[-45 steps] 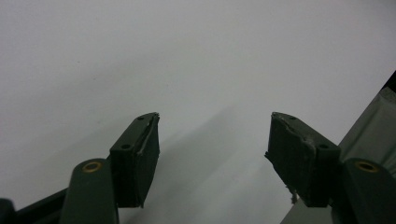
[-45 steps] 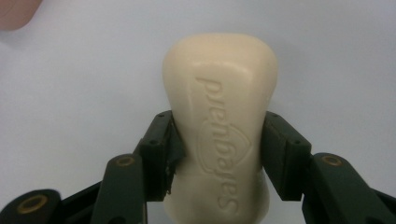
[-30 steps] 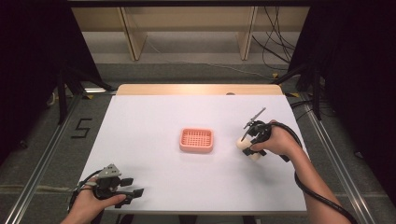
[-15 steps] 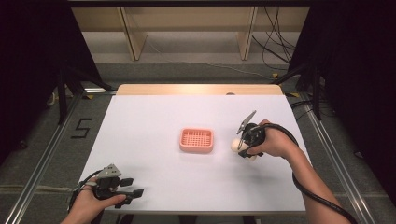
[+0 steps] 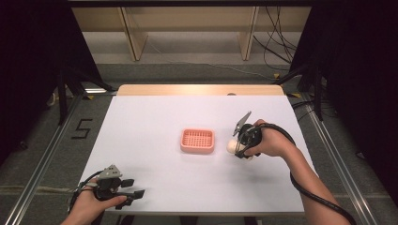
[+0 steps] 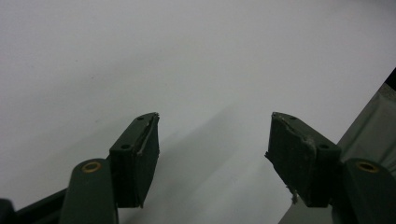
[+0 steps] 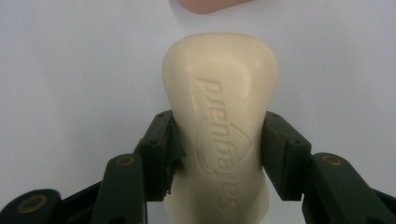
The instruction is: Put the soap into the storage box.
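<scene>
Nearer the ridged pink tray (image 5: 197,141), right gripper (image 5: 237,146) clamps smooth embossed soap (image 7: 223,126); left gripper (image 6: 212,154) gapes

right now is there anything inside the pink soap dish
Nothing shows inside the pink soap dish; its slotted floor looks bare. The soap bar is clamped in the right gripper beside it. Whatever lies under the dish is covered.

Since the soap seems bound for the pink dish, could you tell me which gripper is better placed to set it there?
Right: the right gripper grips the soap bar beside the pink dish. The left gripper rests open near the table's front edge.
</scene>
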